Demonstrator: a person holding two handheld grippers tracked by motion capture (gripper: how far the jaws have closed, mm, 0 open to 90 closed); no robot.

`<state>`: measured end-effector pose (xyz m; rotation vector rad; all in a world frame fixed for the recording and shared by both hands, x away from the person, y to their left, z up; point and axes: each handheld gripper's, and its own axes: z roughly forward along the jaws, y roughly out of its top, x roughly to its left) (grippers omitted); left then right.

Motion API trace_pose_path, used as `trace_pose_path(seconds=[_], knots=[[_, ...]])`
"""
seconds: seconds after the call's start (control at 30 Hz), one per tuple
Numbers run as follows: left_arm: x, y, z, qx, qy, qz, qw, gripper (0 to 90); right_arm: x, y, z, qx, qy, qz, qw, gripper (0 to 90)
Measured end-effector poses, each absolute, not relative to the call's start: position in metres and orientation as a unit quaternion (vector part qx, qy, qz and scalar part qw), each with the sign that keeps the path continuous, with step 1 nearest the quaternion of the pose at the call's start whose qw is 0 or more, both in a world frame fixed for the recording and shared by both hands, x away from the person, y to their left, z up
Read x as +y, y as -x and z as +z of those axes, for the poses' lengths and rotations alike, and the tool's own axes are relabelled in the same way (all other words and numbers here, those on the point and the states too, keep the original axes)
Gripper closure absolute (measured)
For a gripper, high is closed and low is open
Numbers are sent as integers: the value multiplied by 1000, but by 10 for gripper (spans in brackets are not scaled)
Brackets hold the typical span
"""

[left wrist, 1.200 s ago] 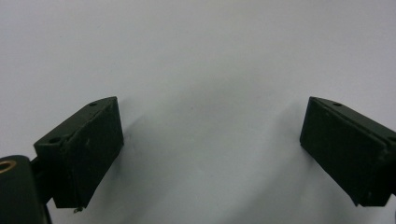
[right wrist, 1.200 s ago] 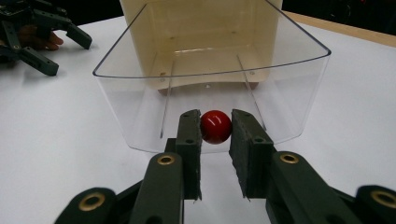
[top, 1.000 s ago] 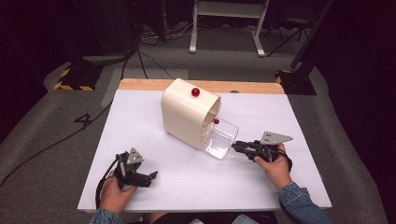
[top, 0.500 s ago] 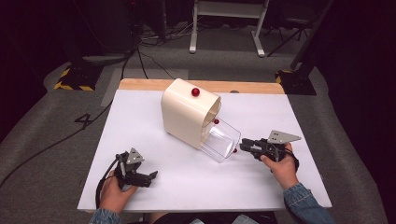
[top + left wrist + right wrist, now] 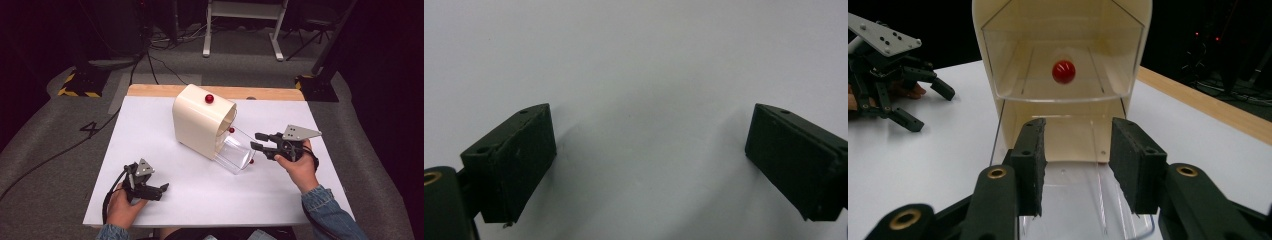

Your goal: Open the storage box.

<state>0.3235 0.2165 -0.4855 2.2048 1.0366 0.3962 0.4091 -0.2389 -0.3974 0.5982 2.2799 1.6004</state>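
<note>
High view: the cream box (image 5: 200, 125) is seen mid-table, its clear door (image 5: 235, 155) swung down toward the right gripper (image 5: 260, 142). That gripper's jaws have just been opening; nothing is held between them. The left gripper (image 5: 161, 190) is parted and empty on the table (image 5: 150, 115).

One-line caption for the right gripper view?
Right gripper, jaws apart, faces cream bread box with clear lower drawer pulled out.

1 overhead, 2 close finger-mounted cameras
</note>
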Motion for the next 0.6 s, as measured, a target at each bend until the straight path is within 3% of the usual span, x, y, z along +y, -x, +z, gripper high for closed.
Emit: trace_pose_path(seconds=[0.6], knots=[[216,-322,-486,400,-841,149,333,67,-196,-447,-409,794,-202,558,132,587]])
